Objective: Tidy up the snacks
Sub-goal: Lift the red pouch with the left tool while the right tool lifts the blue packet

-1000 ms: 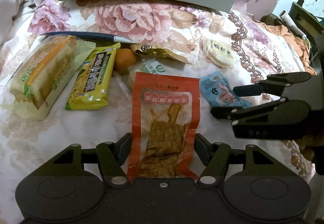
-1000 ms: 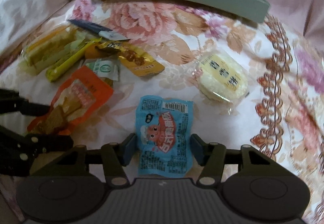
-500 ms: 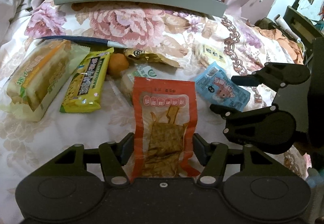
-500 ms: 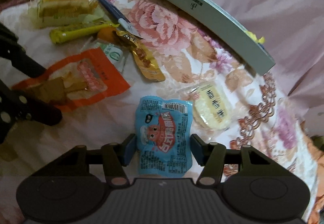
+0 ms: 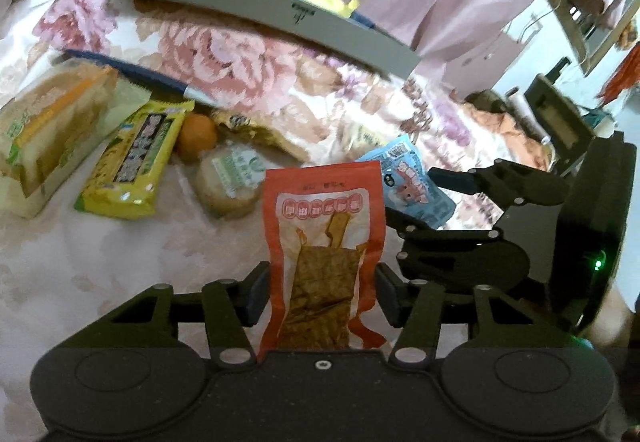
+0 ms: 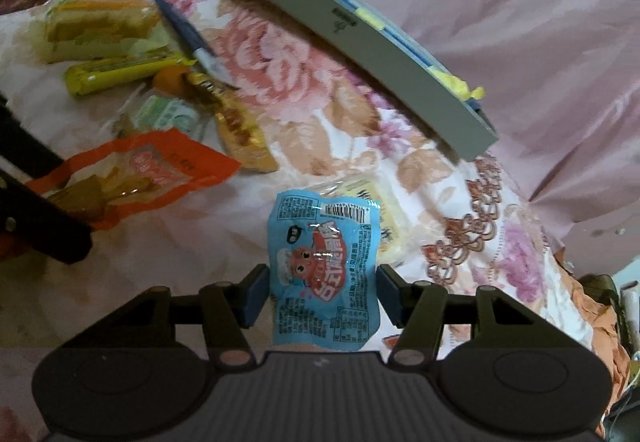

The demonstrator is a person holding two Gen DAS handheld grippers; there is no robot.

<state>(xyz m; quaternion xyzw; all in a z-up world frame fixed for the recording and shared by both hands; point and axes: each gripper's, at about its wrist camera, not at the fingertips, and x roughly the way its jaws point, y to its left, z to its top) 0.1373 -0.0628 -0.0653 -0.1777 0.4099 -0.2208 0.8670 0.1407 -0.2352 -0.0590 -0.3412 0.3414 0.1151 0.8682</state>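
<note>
Change since earlier: both packets now ride higher off the bedspread than a second ago, and our two grippers sit closer together, tilted toward the grey tray.
Left gripper (image 5: 322, 292): we pinch an orange dried tofu packet (image 5: 324, 242) between the two fingers; its long axis runs straight ahead along the fingers, top edge pointing away from us.
Right gripper (image 6: 322, 292): we grip a blue cartoon snack packet (image 6: 326, 274) by its sides, lifted clear of the cloth, long axis also along the fingers.
Grey tray (image 5: 256, 2): long and shallow, lying across the far side of the floral bedspread (image 5: 260, 54), with blue and yellow wrappers already showing over its rim.
Key relation: the tray lies ahead of both grippers, its length crossing our line of reach; from the right wrist view it runs diagonally up and to the left, and its right end looks nearer the right gripper.
Snacks on the cloth: a wrapped sandwich (image 5: 48, 130), a yellow biscuit pack (image 5: 132, 162), a small orange (image 5: 196, 138), a round green-labelled cake (image 5: 232, 178), a gold wrapper (image 6: 240, 130) and a pale rice cracker pack (image 6: 380, 218) partly hidden behind the blue packet.
Other item: a dark blue pen (image 6: 188, 38) lying beside the sandwich.
Likely step: carrying both packets forward to the tray.
</note>
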